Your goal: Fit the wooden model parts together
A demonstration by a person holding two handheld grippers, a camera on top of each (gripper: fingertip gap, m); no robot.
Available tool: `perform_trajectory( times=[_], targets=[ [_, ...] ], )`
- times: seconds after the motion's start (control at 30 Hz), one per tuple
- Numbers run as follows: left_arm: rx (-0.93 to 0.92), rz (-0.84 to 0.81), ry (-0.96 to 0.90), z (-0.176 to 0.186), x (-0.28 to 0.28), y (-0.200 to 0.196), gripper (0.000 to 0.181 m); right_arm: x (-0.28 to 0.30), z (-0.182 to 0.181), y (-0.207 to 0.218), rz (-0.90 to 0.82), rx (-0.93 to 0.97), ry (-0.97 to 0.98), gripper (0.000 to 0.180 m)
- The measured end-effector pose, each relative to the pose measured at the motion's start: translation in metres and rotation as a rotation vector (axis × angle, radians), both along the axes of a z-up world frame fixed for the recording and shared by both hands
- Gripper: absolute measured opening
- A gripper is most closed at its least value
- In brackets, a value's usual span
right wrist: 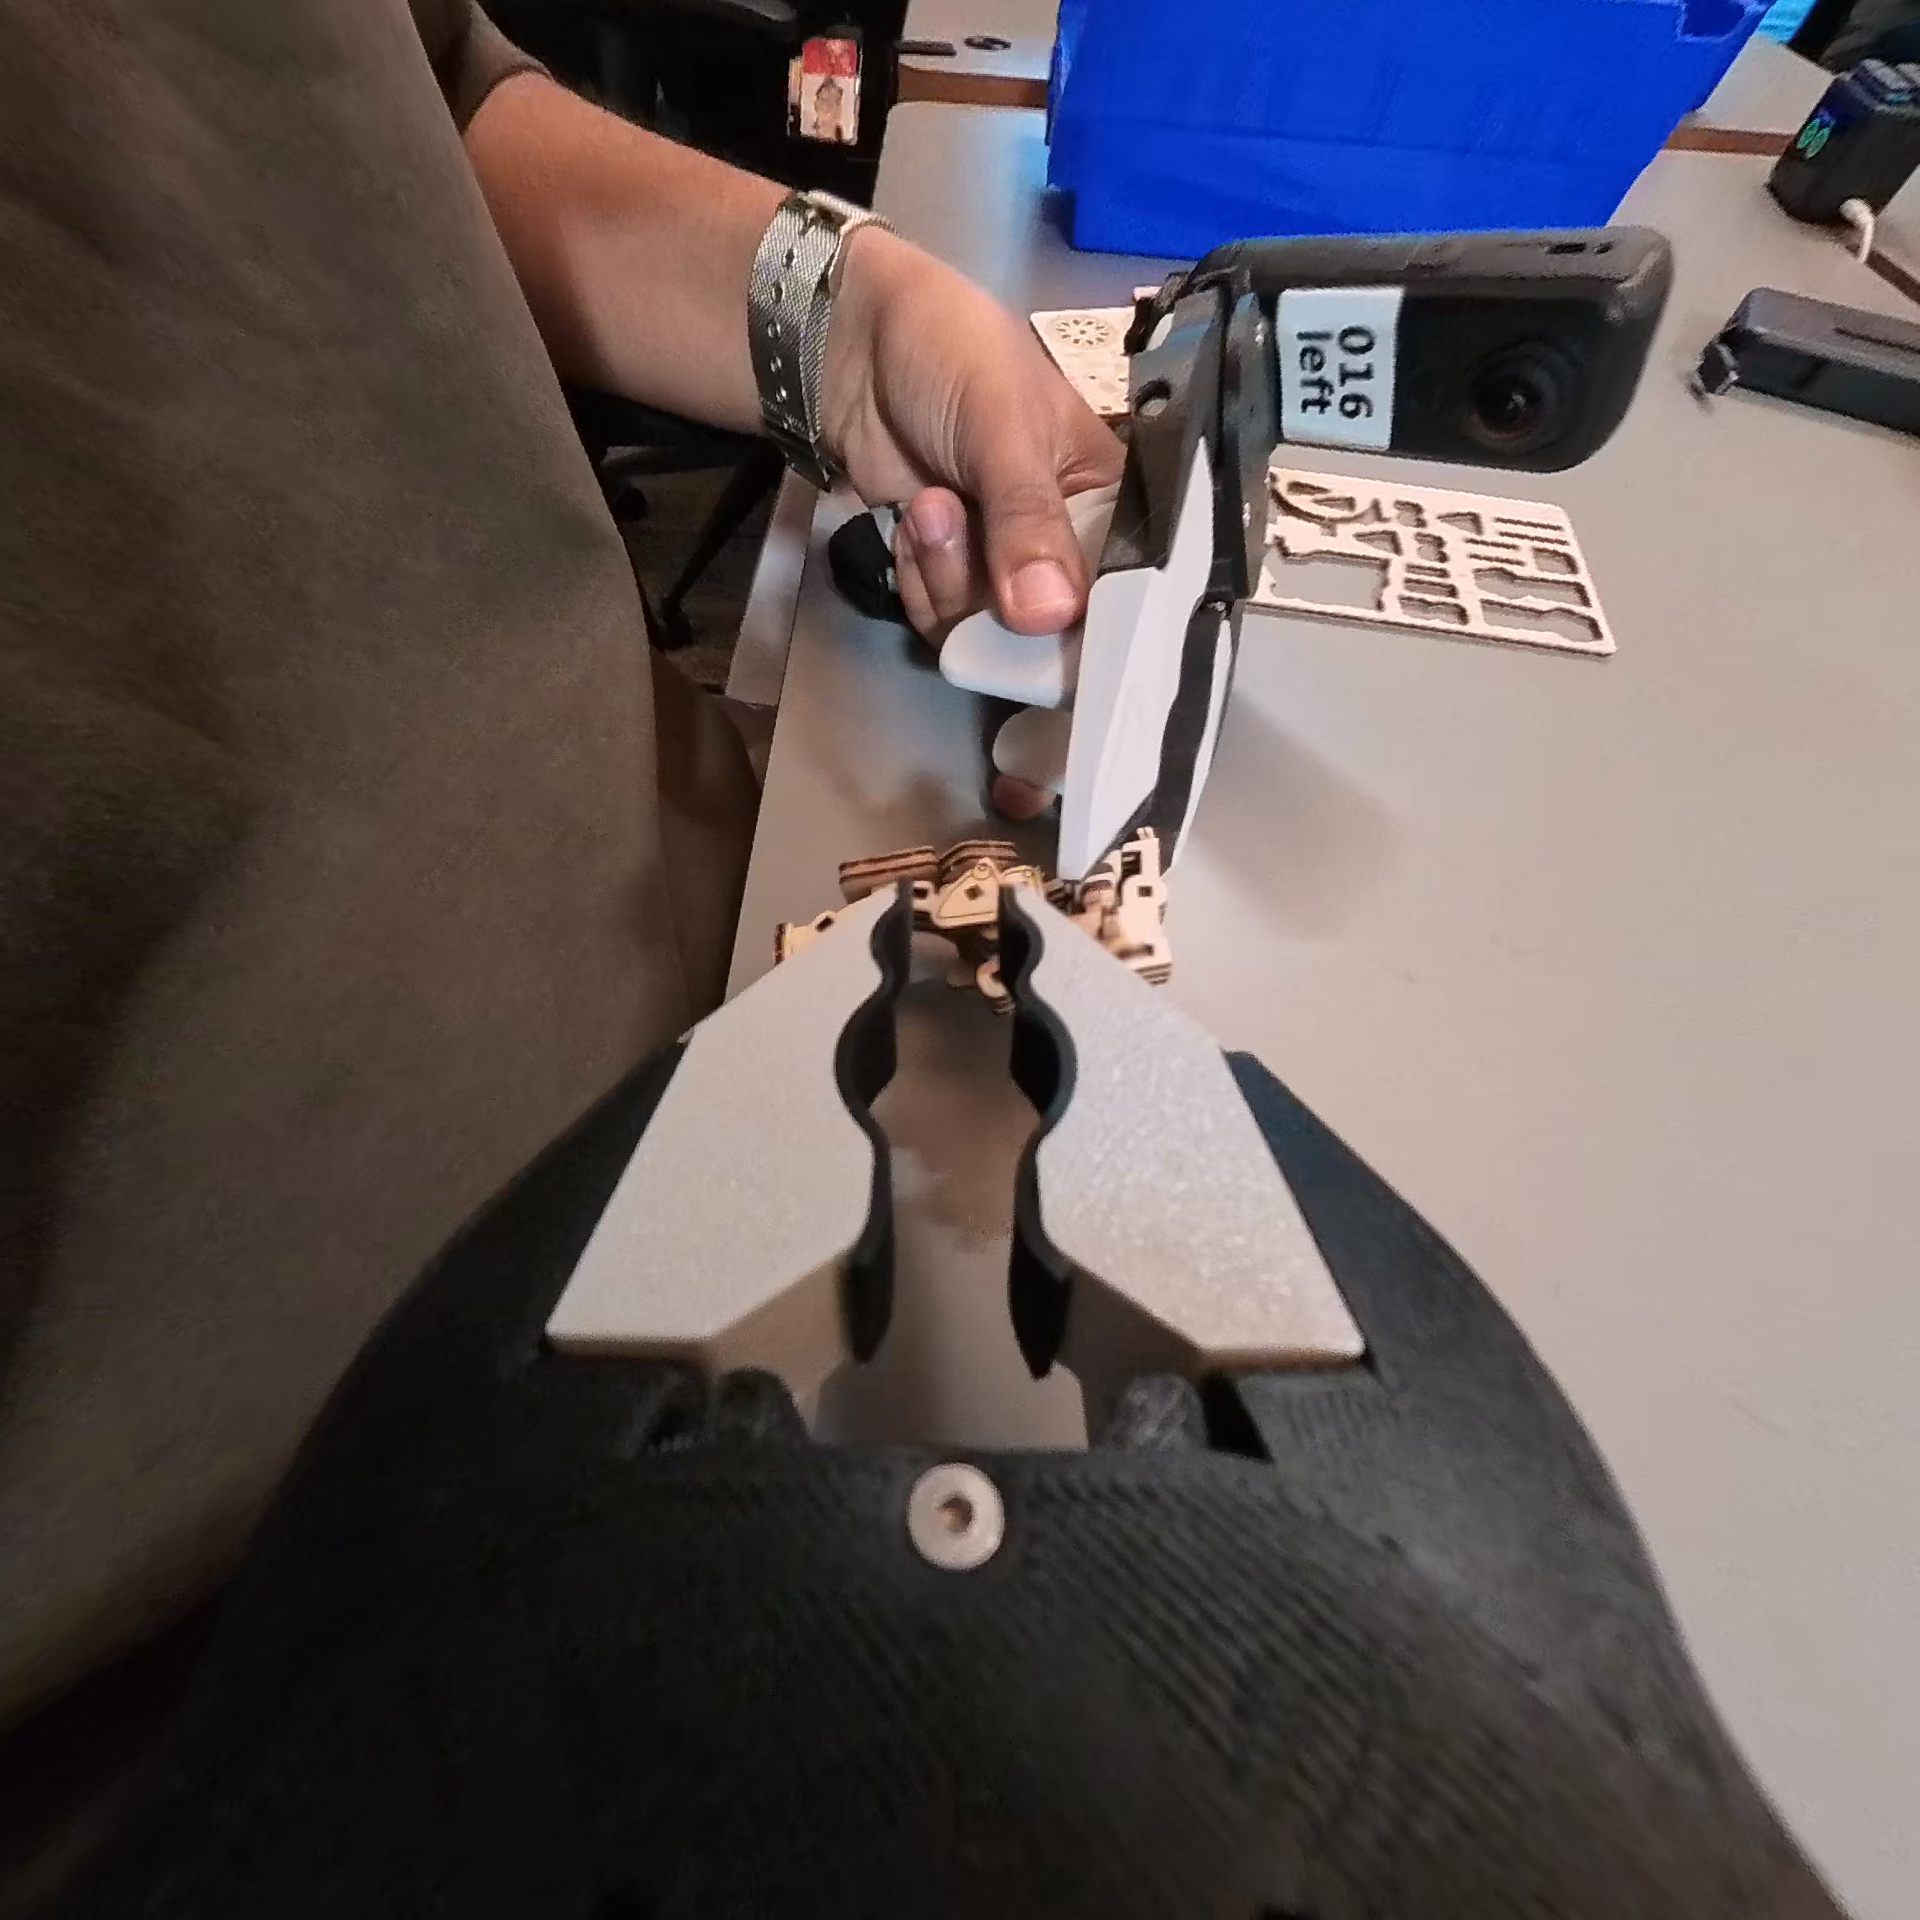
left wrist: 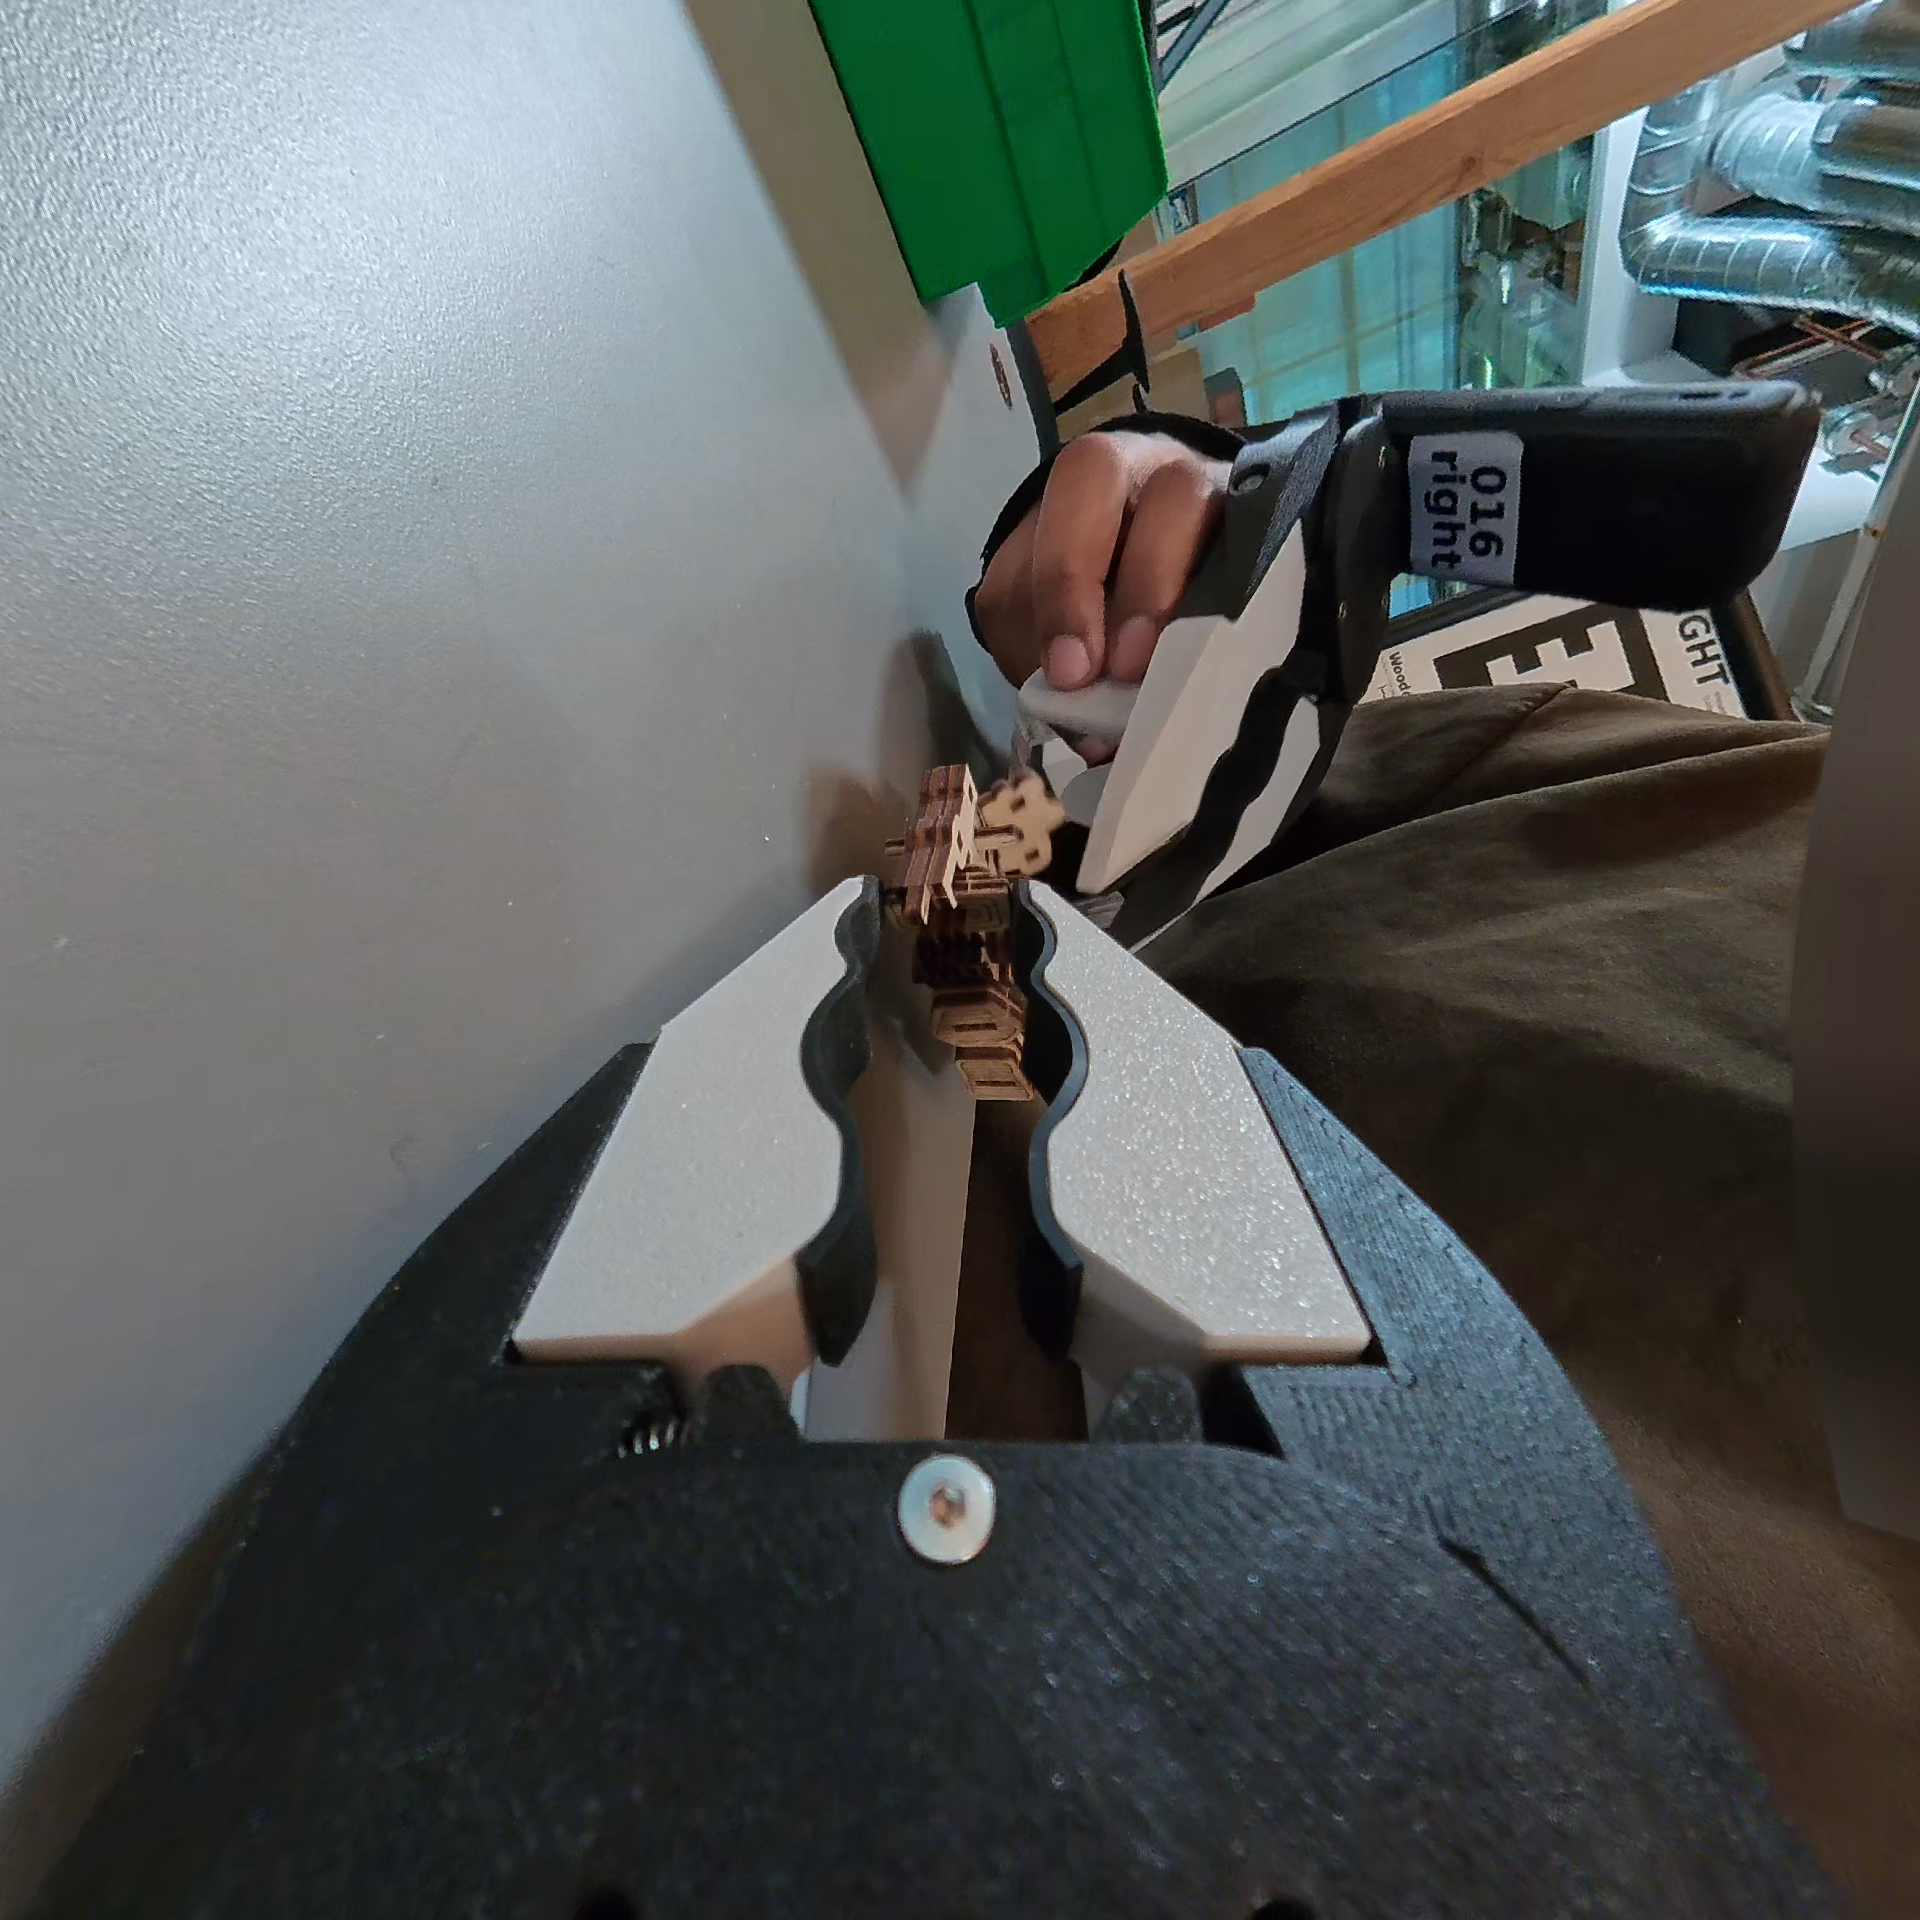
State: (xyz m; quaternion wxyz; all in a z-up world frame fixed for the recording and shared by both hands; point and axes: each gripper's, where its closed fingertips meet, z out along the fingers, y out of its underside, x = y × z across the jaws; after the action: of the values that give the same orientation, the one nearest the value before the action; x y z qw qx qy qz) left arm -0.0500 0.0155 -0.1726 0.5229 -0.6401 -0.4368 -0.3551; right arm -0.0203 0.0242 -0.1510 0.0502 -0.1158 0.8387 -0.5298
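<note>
Here, both hand-held grippers are gripping the wooden model (right wrist: 971,914) at frame centre, just above the desk (right wrist: 1455,1039): left hand-held gripper (left wrist: 951,899) and right hand-held gripper (right wrist: 956,914) are clenching it. Probably light, brittle; thicker body seems safest.

Worktop (right wrist: 1558,1039): pale grey, smooth and matte, reaching to the far side of the right wrist view.
Blue bin (right wrist: 1351,114): stands at the worktop's far edge.
Green bin (left wrist: 997,135): sits at the far end of the worktop in the left wrist view.
Wooden rail (left wrist: 1403,177): a light timber beam past the worktop, glass panes beside it.
Ducting (left wrist: 1787,187): silver flexible pipes, bundled beyond the glass.
Light: even and soft, with faint shadows on the worktop.
</note>
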Motion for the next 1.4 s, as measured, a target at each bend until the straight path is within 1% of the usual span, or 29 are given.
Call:
perform_trajectory(
  times=[0.13,0.23,0.33,0.4,0.6,0.8,0.93,1.1,1.23,1.4],
  targets=[
    [0.0,0.0,0.0,0.0,0.0,0.0,0.02,-0.009,0.006,0.003,-0.034,-0.027,-0.006,0.014],
    [0.0,0.0,0.0,0.0,0.0,0.0,0.02,-0.027,0.008,0.008,-0.104,-0.028,0.026,0.013],
    [0.0,0.0,0.0,0.0,0.0,0.0,0.02,-0.049,0.0,0.016,-0.193,0.015,0.067,0.016],
    [0.0,-0.001,0.0,0.0,0.0,0.0,0.02,-0.054,-0.011,0.022,-0.214,0.073,0.058,0.017],
    [0.002,-0.001,-0.001,0.0,0.0,0.0,0.02,-0.045,-0.043,0.022,-0.179,0.221,0.054,0.021],
    [-0.01,0.015,0.005,0.0,-0.002,-0.006,0.02,-0.033,-0.052,0.016,-0.147,0.267,0.038,0.028],
    [-0.051,0.05,0.025,-0.002,-0.008,-0.016,0.021,-0.03,-0.052,0.01,-0.146,0.262,0.043,0.028],
    [-0.118,0.055,0.071,-0.004,-0.008,-0.017,0.021,-0.027,-0.052,0.006,-0.134,0.257,0.077,0.016],
    [-0.147,0.077,0.099,-0.004,-0.011,-0.017,0.021,-0.028,-0.052,0.007,-0.141,0.257,0.082,0.013],
    [-0.156,0.099,0.123,-0.002,-0.014,-0.018,0.03,-0.034,-0.048,0.01,-0.169,0.233,0.072,0.012]
  ],
)
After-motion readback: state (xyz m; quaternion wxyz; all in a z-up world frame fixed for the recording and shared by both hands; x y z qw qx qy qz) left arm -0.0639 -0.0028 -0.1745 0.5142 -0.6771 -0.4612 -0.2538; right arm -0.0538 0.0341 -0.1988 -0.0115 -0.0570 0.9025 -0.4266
